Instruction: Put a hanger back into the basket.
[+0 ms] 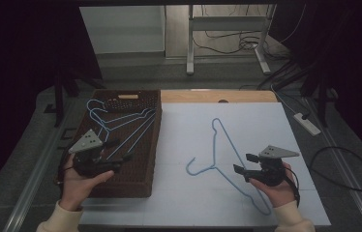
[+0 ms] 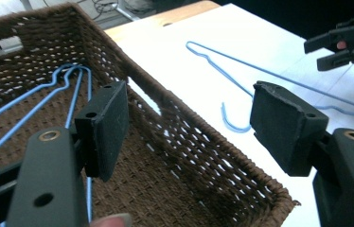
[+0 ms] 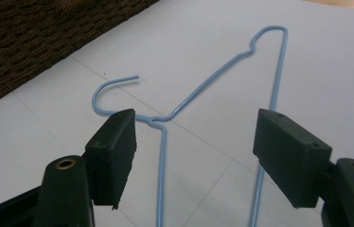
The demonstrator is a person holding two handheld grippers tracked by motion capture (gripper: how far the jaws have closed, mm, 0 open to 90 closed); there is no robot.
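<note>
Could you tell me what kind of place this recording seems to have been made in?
Probably a lab or workshop set up for recording. A white-topped table carries only a woven basket and a blue wire hanger, while loose cables, a power strip and a metal stand sit on the floor behind.

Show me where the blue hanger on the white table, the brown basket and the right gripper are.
blue hanger (image 1: 231, 146): high view, on its long straight bar.
brown basket (image 1: 153, 145): high view, on its right wall.
right gripper (image 1: 245, 163): high view, midway between its fingertips.
</note>
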